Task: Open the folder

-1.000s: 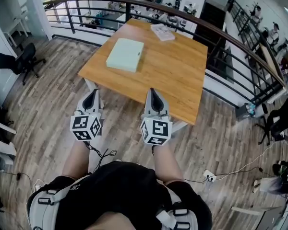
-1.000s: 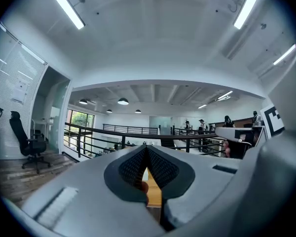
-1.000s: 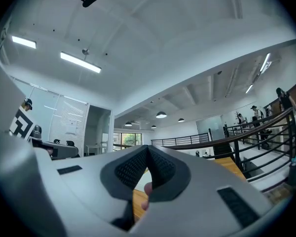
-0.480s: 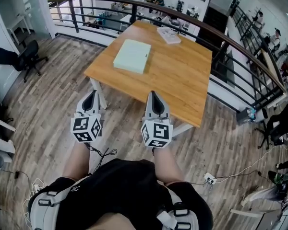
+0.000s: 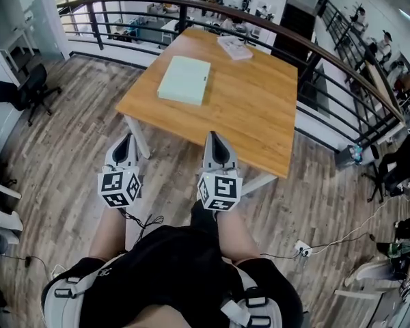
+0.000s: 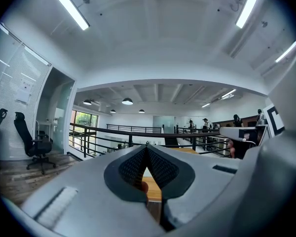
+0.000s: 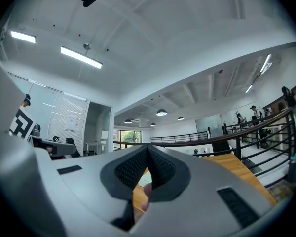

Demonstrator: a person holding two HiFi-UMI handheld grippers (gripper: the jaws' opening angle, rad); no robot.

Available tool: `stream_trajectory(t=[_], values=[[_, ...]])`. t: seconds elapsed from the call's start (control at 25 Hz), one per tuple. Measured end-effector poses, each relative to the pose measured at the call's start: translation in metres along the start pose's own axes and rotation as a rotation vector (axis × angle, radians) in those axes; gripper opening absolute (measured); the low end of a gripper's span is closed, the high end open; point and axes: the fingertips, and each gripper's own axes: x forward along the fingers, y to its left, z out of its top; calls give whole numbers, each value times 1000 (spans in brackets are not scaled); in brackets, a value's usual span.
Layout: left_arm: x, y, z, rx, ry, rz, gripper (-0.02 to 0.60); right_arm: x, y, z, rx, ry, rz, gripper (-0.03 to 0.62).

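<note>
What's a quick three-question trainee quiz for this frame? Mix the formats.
1. True or false: the pale green folder lies closed on the wooden table.
2. Multiple choice: the left gripper is A) shut with nothing between its jaws, B) shut on the folder, C) wide open.
3. Short answer: does the left gripper or the right gripper touch the folder?

Key:
1. True.
2. A.
3. No. Both are held well short of it, by the table's near edge.
</note>
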Motion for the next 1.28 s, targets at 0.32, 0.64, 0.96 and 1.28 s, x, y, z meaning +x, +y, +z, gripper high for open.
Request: stream_trajectory(t=[0.32, 0.64, 0.96, 1.28], values=[[53, 2, 1, 33, -2, -23, 0, 43, -29, -7, 11, -13, -31, -3], [130, 9, -1, 39, -2, 2, -1, 118, -62, -21, 20, -11, -2, -3], [222, 2, 4, 25, 36, 17, 0, 200, -116, -27, 36, 18, 31, -3], [301, -8, -21, 7, 109, 16, -1, 262, -161, -55, 55, 85, 77, -3]])
